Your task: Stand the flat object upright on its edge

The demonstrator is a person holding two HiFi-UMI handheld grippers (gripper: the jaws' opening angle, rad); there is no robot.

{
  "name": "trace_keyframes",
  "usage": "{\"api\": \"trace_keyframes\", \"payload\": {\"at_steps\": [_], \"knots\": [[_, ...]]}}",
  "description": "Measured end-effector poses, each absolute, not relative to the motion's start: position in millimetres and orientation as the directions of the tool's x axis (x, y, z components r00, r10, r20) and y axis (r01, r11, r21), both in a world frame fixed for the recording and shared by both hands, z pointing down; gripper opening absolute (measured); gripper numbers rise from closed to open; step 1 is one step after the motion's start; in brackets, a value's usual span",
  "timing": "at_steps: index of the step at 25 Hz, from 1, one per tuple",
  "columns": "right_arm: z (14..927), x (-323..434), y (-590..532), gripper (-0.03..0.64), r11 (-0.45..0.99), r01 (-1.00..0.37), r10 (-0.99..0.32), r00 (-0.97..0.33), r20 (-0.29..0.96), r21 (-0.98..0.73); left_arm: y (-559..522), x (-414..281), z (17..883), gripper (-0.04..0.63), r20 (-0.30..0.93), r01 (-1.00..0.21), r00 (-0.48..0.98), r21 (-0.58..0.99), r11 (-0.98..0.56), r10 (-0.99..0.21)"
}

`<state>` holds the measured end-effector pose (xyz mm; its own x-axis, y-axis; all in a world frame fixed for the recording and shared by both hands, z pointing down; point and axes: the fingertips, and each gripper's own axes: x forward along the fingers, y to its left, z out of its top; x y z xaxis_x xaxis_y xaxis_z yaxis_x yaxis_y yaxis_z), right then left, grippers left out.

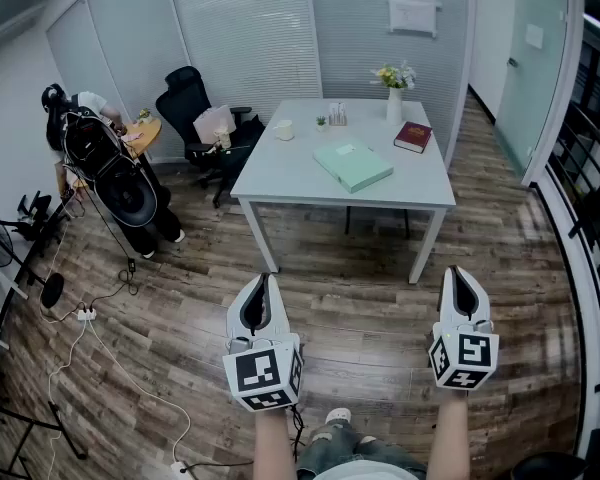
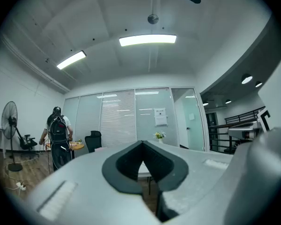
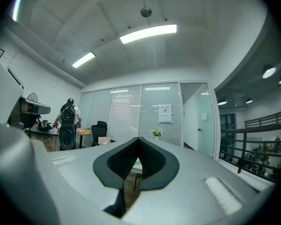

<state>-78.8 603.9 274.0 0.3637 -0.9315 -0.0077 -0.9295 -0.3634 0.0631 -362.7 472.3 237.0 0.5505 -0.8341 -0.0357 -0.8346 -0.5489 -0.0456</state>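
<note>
My left gripper point(image 1: 264, 286) and right gripper point(image 1: 460, 276) are both pressed together, holding nothing. Mint flat box point(image 1: 352, 164) lies flat on the worktop point(image 1: 290, 168), well apart from both.

Bright ceiling strip lights point(image 2: 147, 40), sharp frames, fisheye-bent edges

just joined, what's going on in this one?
A person stands on the wood floor, well back from the white table, with a gripper in each hand. The left gripper and the right gripper are both shut, empty and pointed toward the table. A mint-green box and a dark red book lie flat on the table, with a vase of flowers near the far edge. Neither gripper is near them, so nothing is upright yet. Someone with a backpack stands at the far left.
</note>
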Motion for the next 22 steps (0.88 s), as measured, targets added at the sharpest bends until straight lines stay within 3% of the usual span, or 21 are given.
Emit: {"api": "trace_keyframes", "payload": {"at_steps": [19, 21, 22], "knots": [[275.4, -83.5, 576.4, 0.021, -0.355, -0.932, -0.934, 0.356, 0.006, 0.073, 445.2, -372.8, 237.1, 0.0, -0.043, -0.833, 0.554, -0.011, -0.554, -0.832], [277.2, -86.2, 567.1, 0.049, -0.346, -0.936, -0.938, 0.347, 0.008, 0.065, 436.3, -374.7, 237.3, 0.013, -0.052, -0.828, 0.56, 0.0, -0.561, -0.827], [278.6, -87.4, 562.0, 0.096, -0.342, -0.937, -0.939, 0.344, 0.009, 0.063, 431.1, -375.2, 238.0, 0.052, -0.056, -0.825, 0.564, 0.002, -0.565, -0.824]]}}
